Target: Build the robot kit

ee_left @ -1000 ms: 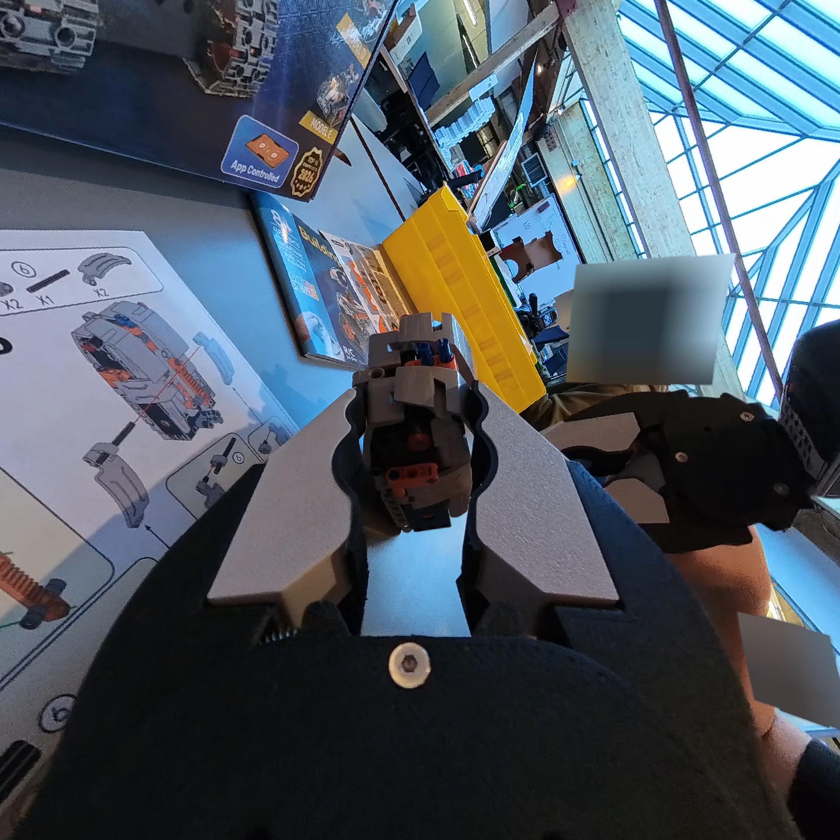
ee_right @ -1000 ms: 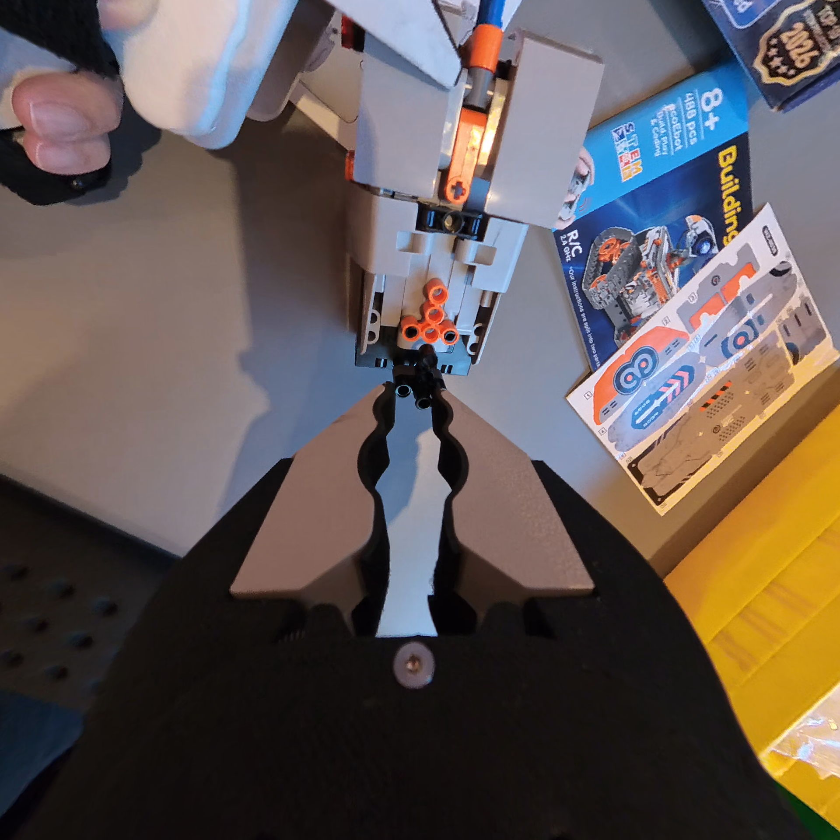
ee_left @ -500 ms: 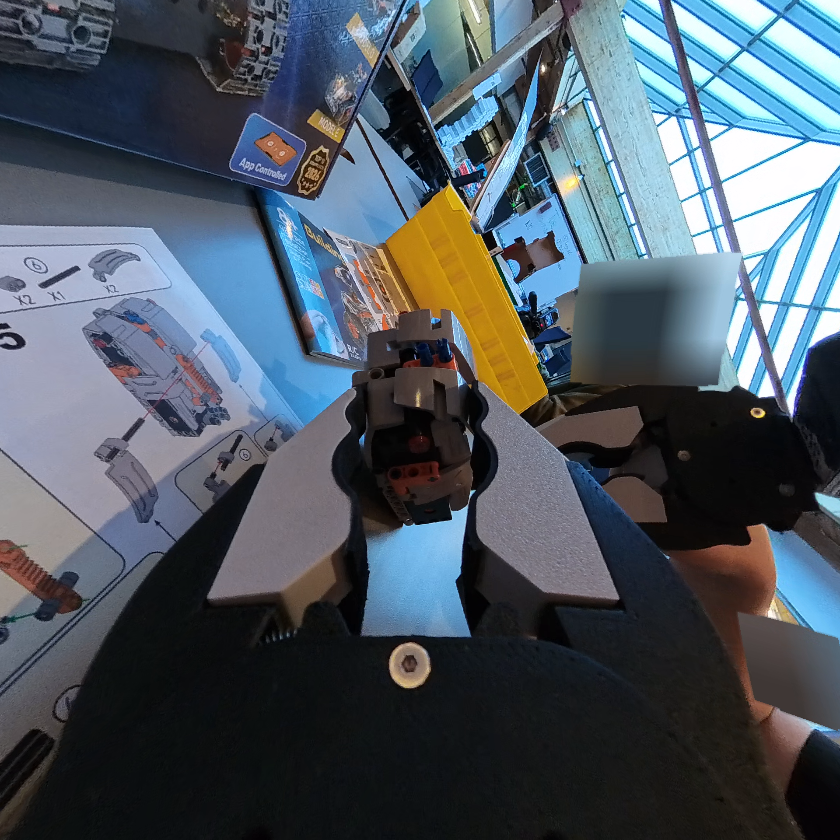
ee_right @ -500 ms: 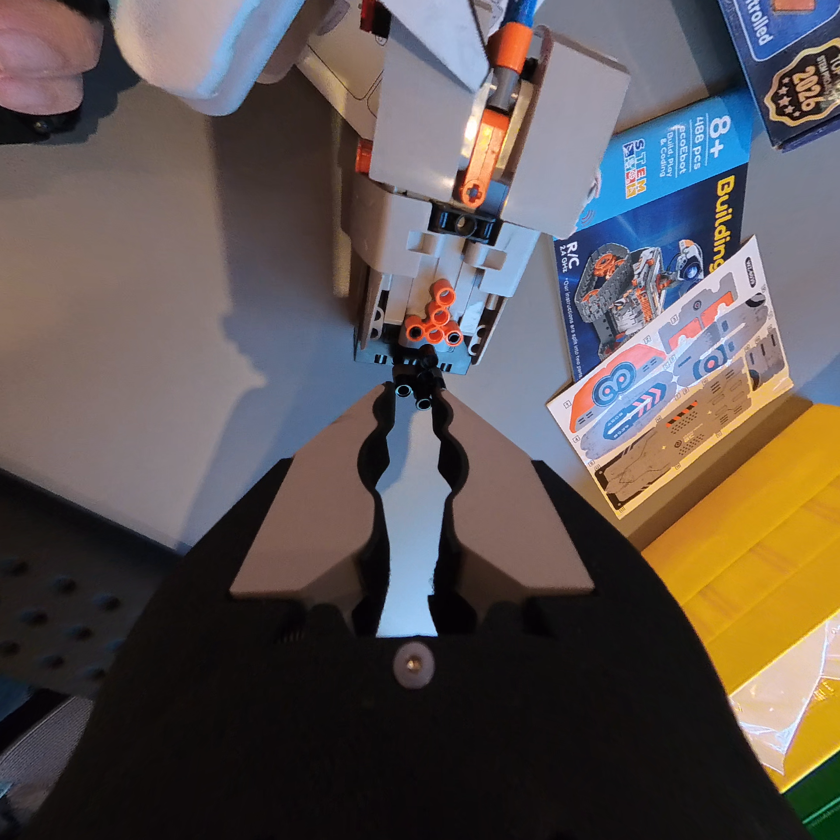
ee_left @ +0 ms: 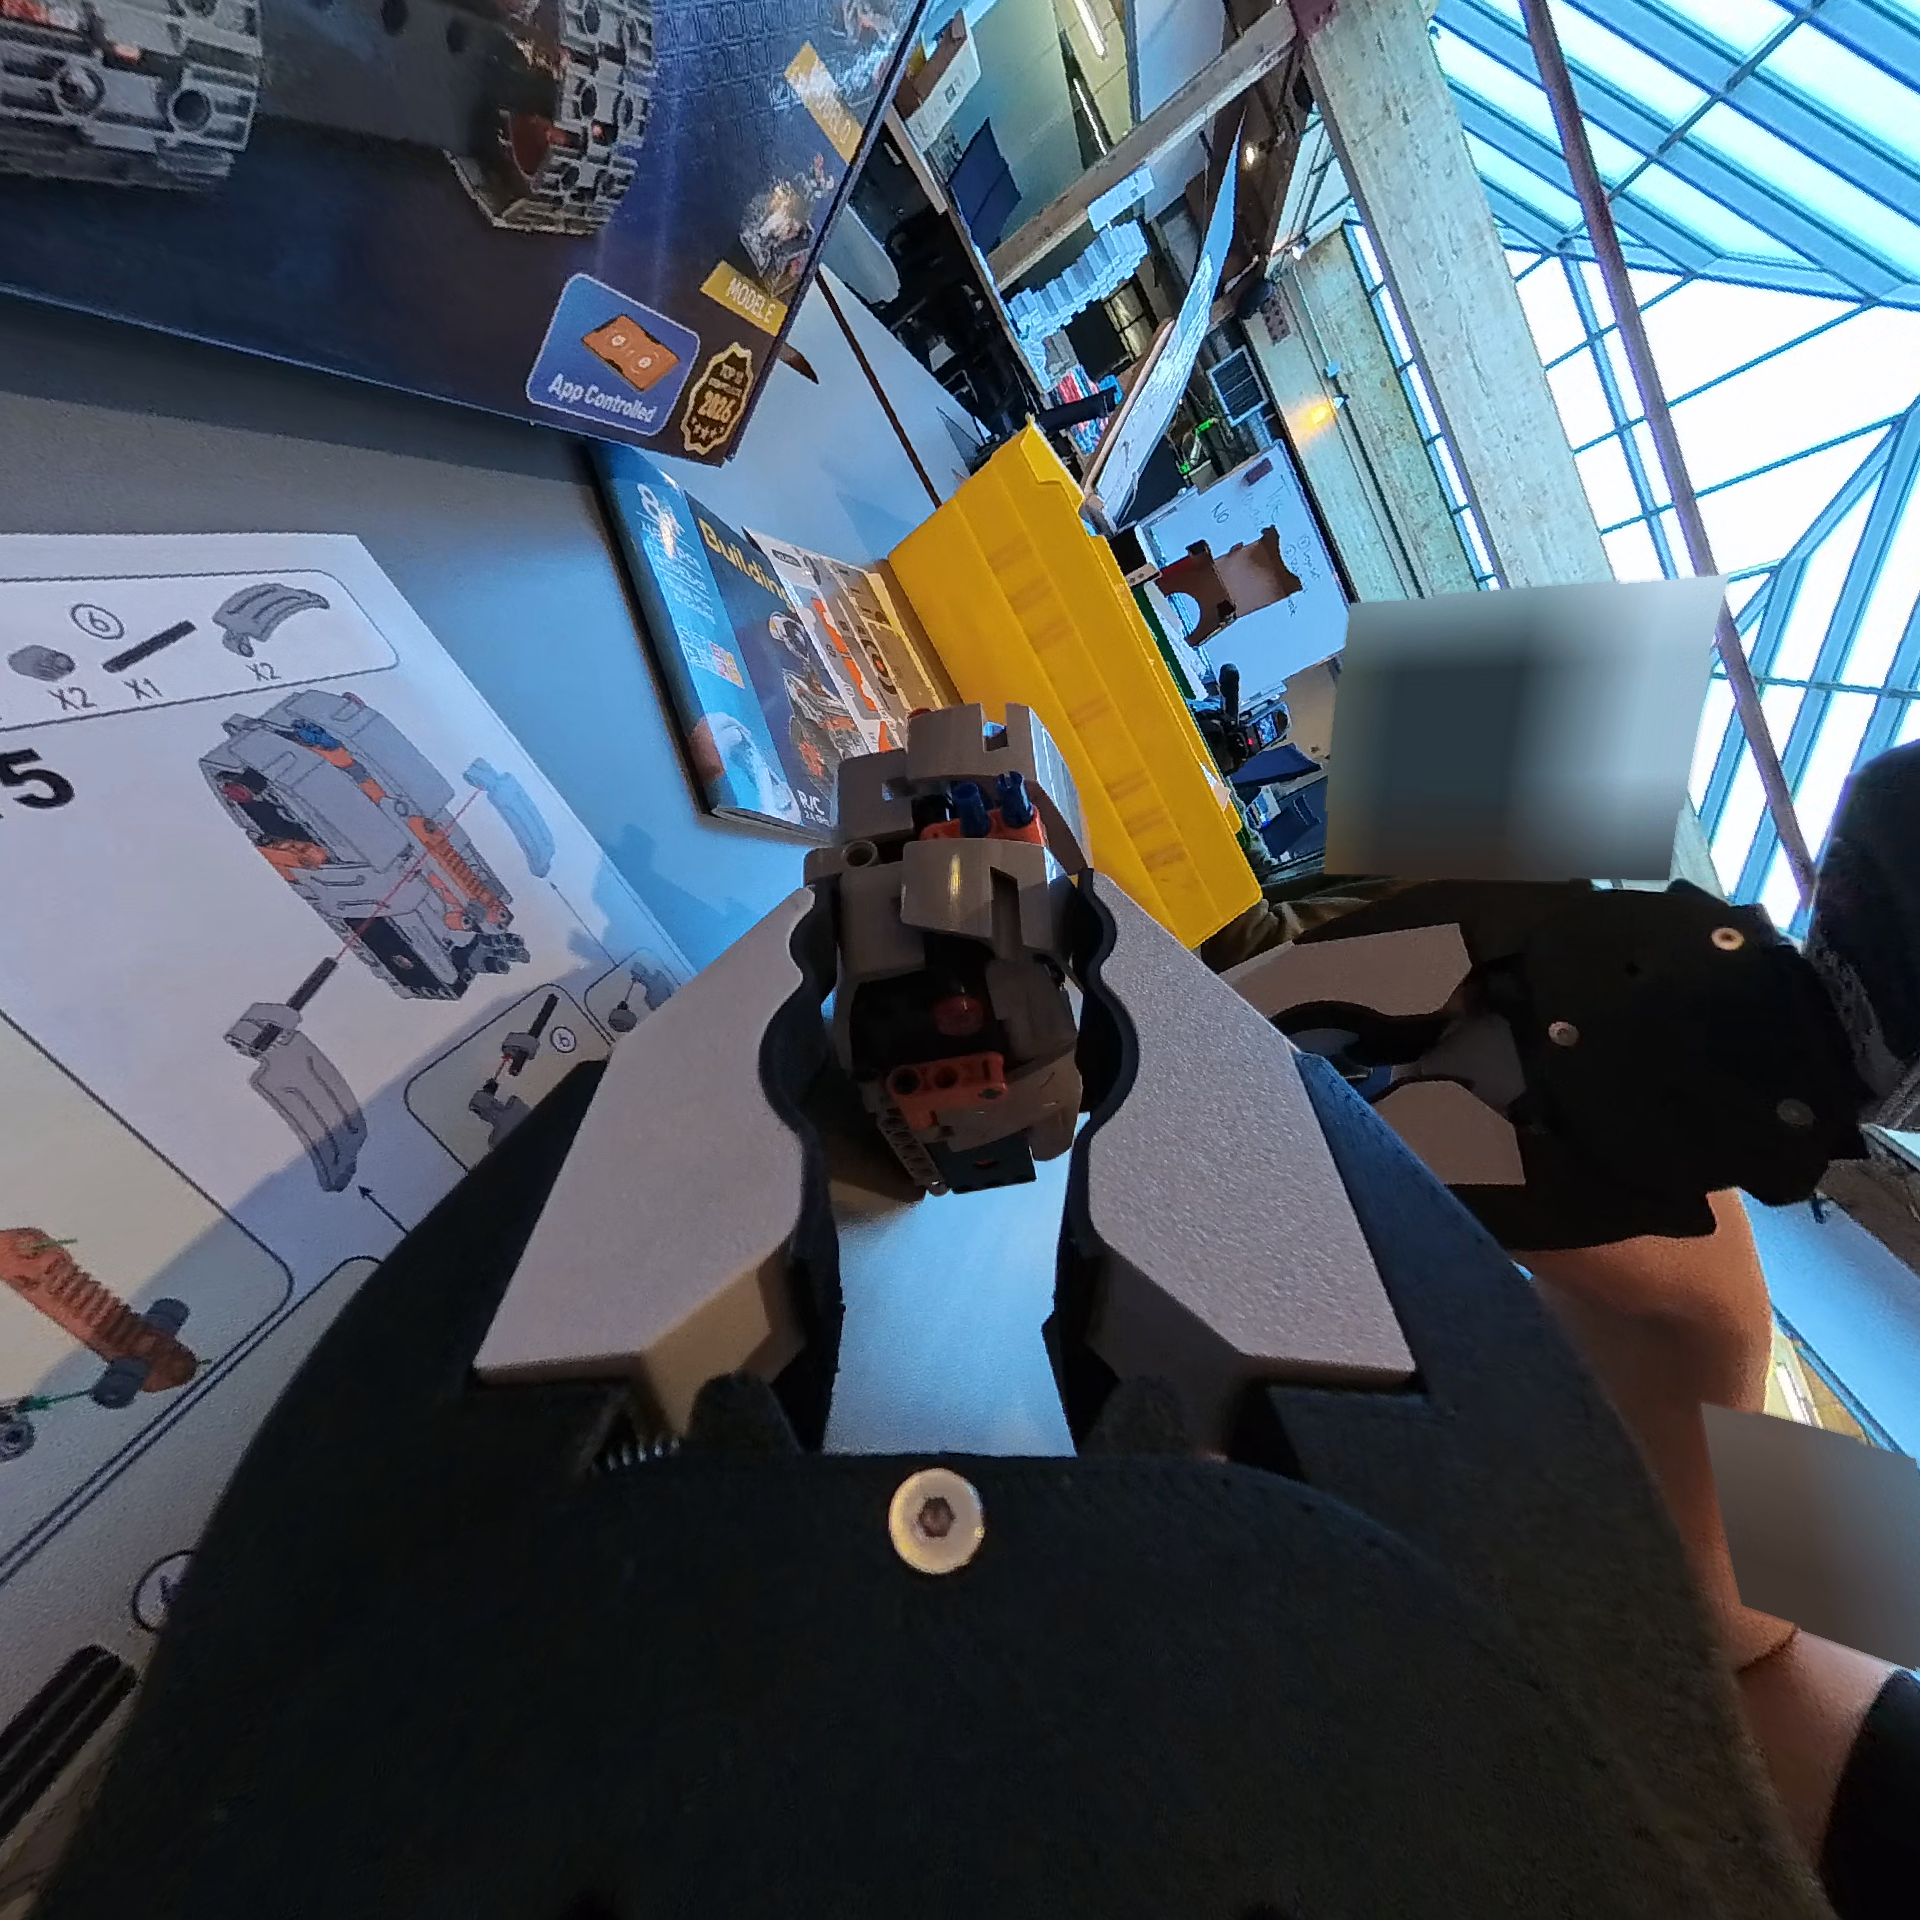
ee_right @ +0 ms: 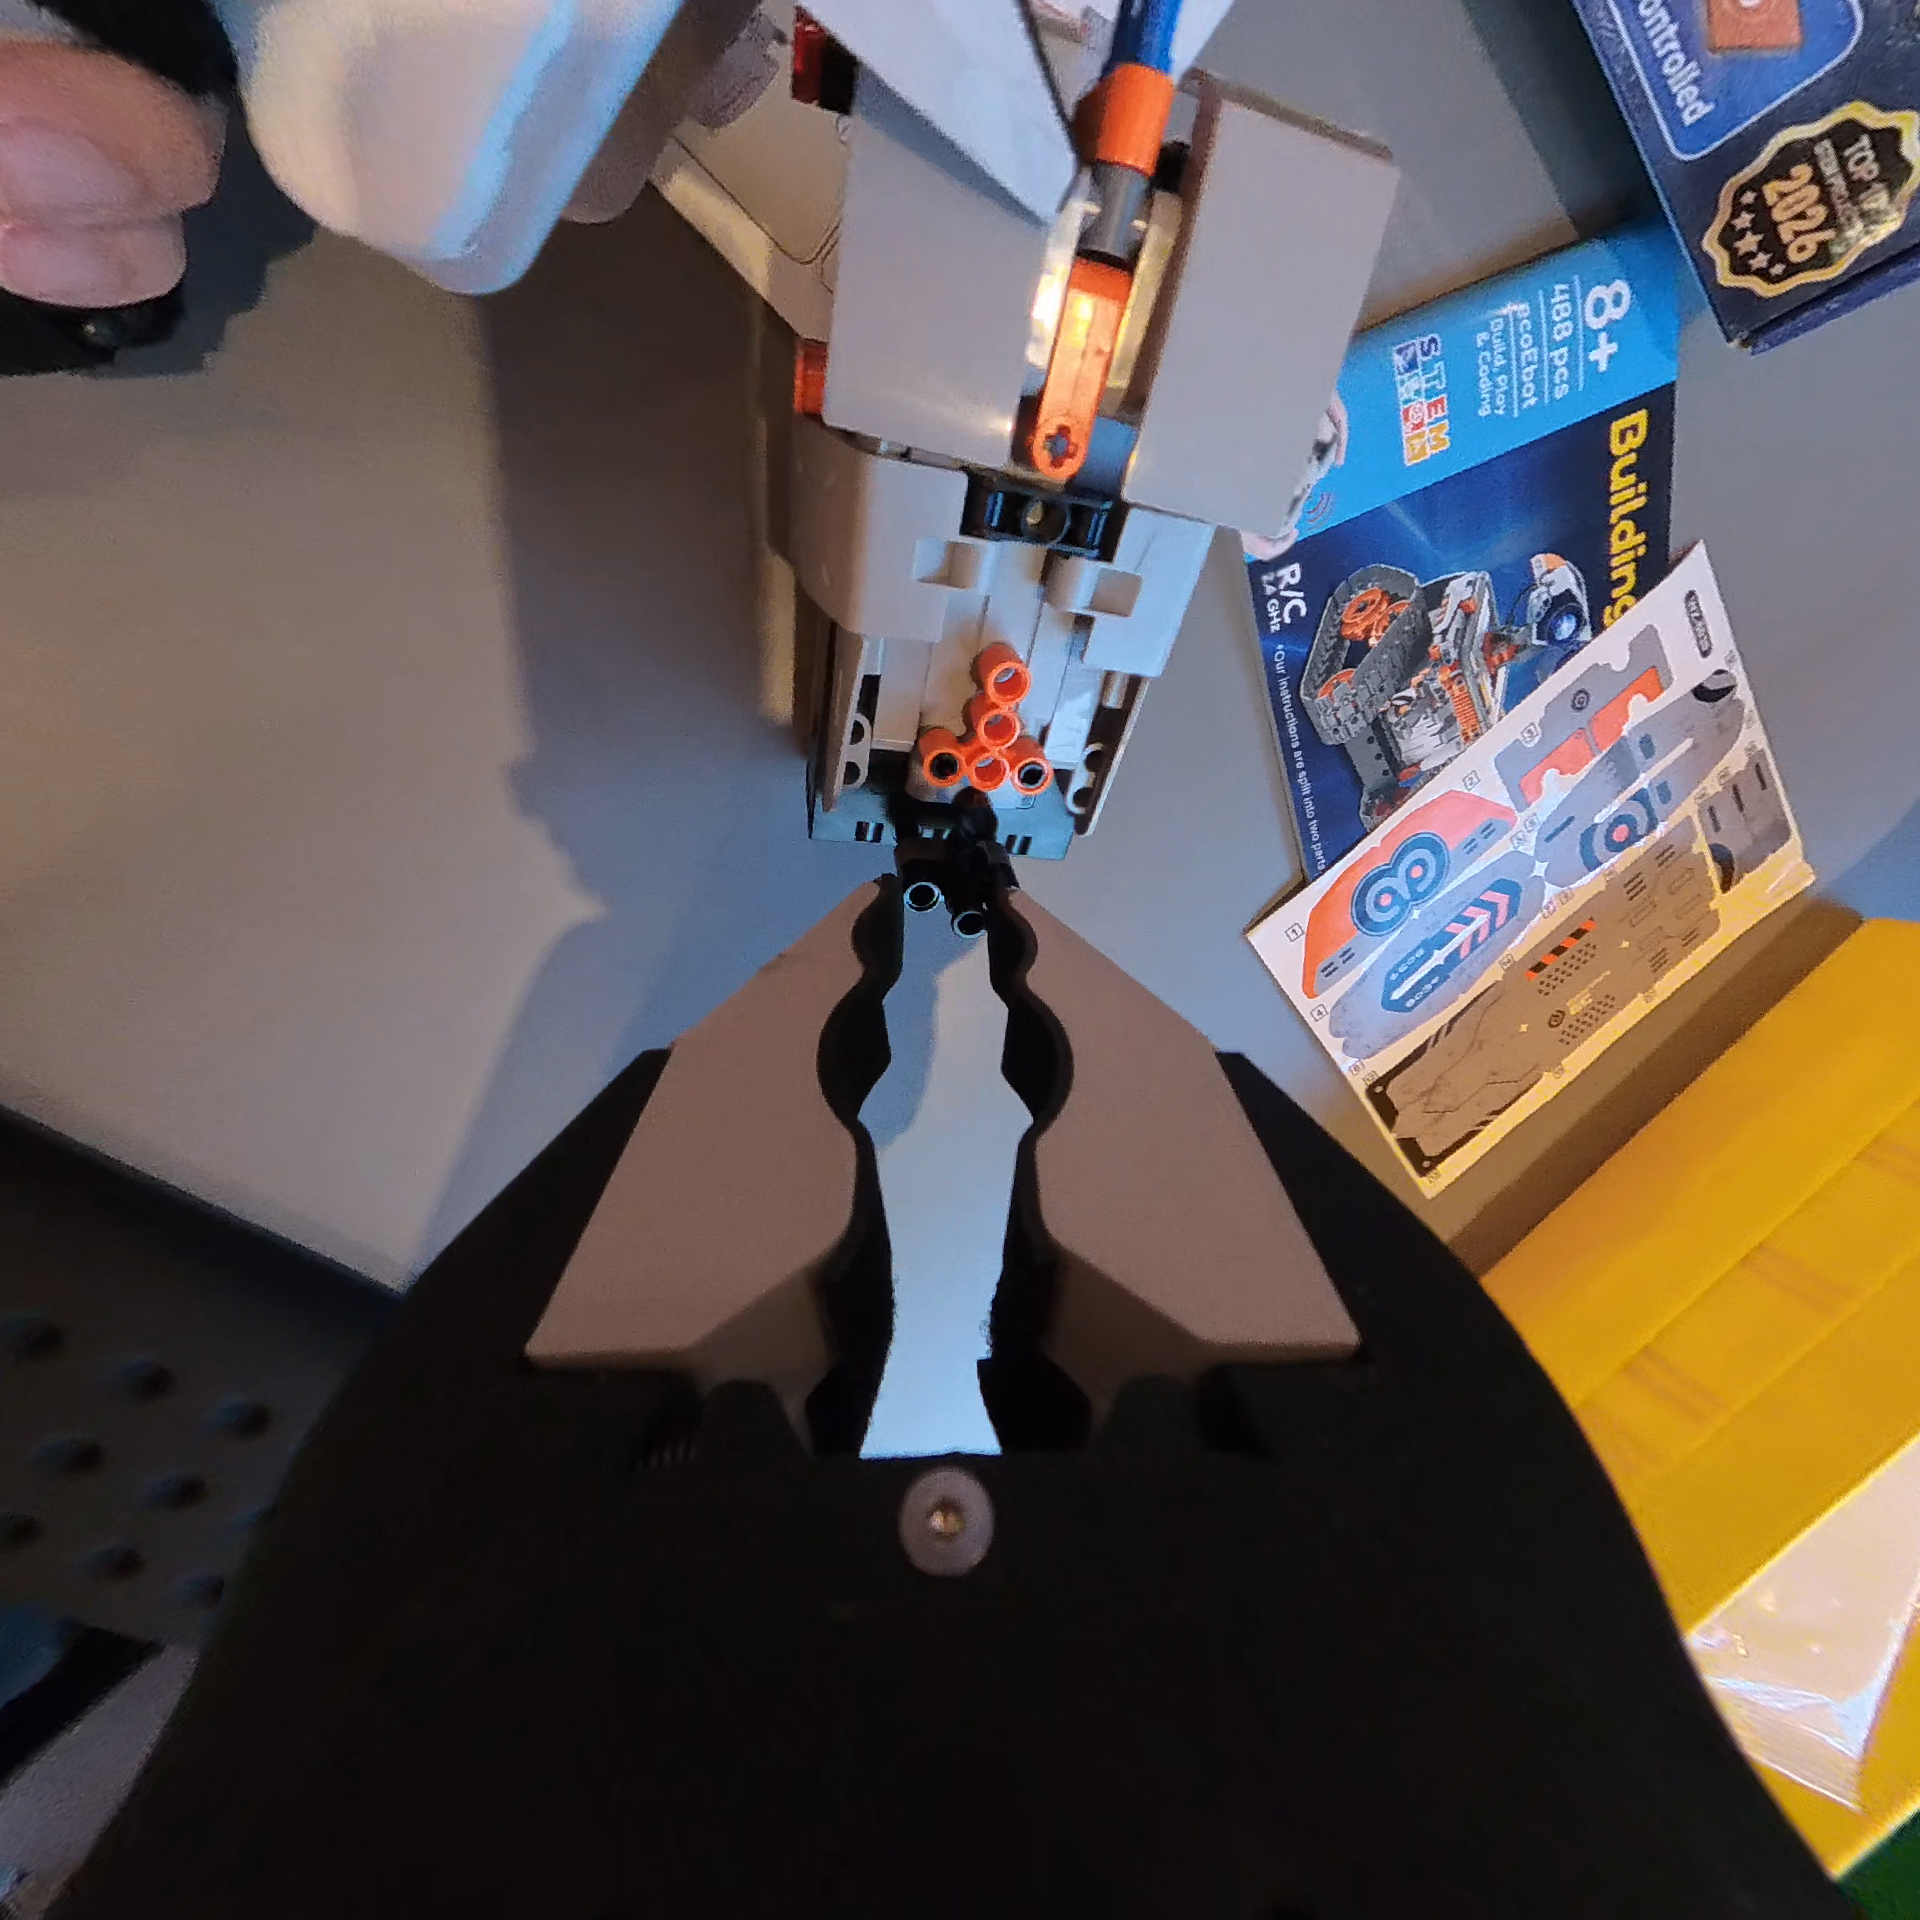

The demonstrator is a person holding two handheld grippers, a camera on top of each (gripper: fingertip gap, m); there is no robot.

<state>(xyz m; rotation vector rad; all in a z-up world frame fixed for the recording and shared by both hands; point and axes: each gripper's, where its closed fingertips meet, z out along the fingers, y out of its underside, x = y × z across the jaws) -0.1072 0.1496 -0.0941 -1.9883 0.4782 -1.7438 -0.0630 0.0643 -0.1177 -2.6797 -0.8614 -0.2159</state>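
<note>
The left gripper (ee_left: 951, 935) is clamped on a grey, black and orange building-brick model (ee_left: 951, 997), held between its fingers above a smooth grey table (ee_left: 499, 520). The right gripper (ee_right: 945, 904) has its fingertips pinched on a small black connector piece (ee_right: 951, 899) that meets the model's (ee_right: 997, 582) lower end, just under a cluster of orange pins (ee_right: 987, 738); whether that piece is already seated in the model is hard to tell.

On the table lie an open instruction sheet (ee_left: 208, 935) with build diagrams, a dark blue product box (ee_left: 364, 187), a blue booklet (ee_right: 1475, 540) and a sticker sheet (ee_right: 1538, 894) partly over it. A yellow plastic bin (ee_left: 1070, 686) stands just beside the booklet. A dark perforated board (ee_right: 114, 1455) borders the table's near edge.

Beyond the table, the room is a tall hall with a concrete pillar (ee_left: 1455, 270), a glazed roof (ee_left: 1766, 260), shelving and a whiteboard (ee_left: 1247, 561).
</note>
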